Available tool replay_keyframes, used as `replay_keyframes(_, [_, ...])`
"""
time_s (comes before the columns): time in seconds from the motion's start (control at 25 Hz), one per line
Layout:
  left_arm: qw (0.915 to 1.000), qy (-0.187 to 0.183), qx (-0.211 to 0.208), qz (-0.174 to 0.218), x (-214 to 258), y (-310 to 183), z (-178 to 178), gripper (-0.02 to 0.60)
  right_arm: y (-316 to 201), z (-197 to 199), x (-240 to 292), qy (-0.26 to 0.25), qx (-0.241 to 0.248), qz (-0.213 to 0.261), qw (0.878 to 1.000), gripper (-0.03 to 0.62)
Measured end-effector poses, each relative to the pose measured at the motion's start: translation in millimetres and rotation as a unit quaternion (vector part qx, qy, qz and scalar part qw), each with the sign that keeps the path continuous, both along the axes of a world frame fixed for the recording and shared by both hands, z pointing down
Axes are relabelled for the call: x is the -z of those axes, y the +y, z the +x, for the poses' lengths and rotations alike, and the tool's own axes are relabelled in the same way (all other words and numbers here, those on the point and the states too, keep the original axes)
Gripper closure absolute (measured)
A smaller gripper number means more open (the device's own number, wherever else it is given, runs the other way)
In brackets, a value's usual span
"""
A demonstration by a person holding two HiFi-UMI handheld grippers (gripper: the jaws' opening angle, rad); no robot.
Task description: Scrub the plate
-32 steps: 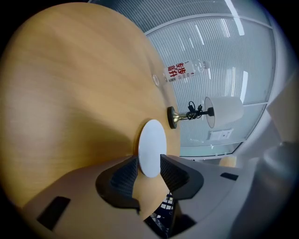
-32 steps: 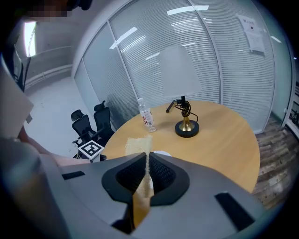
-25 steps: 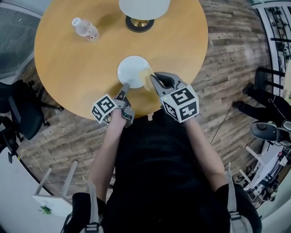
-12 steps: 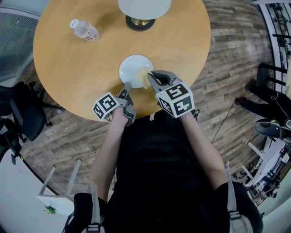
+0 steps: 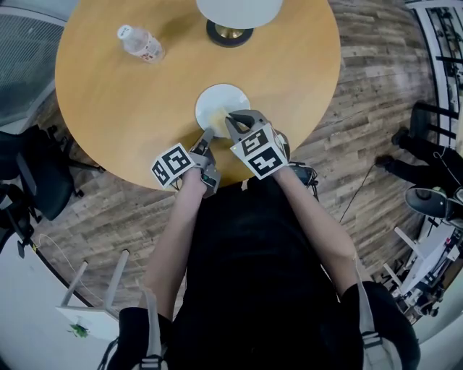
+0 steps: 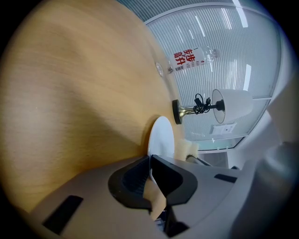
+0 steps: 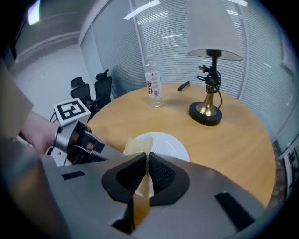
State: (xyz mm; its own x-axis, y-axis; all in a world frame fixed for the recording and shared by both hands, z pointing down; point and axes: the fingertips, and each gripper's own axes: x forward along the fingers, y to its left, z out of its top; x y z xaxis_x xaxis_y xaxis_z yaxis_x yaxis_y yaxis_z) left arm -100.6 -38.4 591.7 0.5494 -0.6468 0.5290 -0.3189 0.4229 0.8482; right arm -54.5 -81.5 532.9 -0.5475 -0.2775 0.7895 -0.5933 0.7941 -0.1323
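A white plate [image 5: 223, 101] lies on the round wooden table [image 5: 108, 94], near its front edge. My left gripper [image 5: 207, 137] is at the plate's near-left rim; in the left gripper view its jaws [image 6: 149, 163] are closing, with the thin rim of the plate [image 6: 161, 137] pinched between the pads. My right gripper [image 5: 233, 119] is over the plate's near part, shut on a yellow sponge [image 7: 139, 148] whose free end rests on the plate [image 7: 170, 144]. The sponge [image 6: 189, 149] also shows beside the plate in the left gripper view.
A water bottle [image 5: 141, 45] stands at the table's far left and a lamp [image 5: 235, 22] with a dark round base at the far middle. Office chairs [image 5: 29, 181] stand left of the table. The person's body is close against the table's front edge.
The left jaws have narrowed onto the plate's rim. My right gripper has moved left and inward over the plate with the sponge.
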Motion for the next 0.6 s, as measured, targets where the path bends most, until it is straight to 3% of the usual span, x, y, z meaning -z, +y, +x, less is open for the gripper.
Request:
replay_keyframes(0.28, [0.9998,-0.001,-0.017,0.002,-0.5,6.8,3.1,0.551,10.3,-44.9,-33.0,0.089,0.134,0.089,0.983,0.566])
replay_keyframes(0.4, [0.9998,-0.002,-0.017,0.004,-0.7,8.6,2.9,0.551,6.3,-53.7,-39.5,0.108,0.144,0.104,0.978,0.566])
replay_keyframes(0.6, [0.9998,-0.005,-0.018,0.003,-1.2,8.7,1.4,0.551,-5.9,-58.0,-42.4,0.118,0.113,0.119,0.979,0.566])
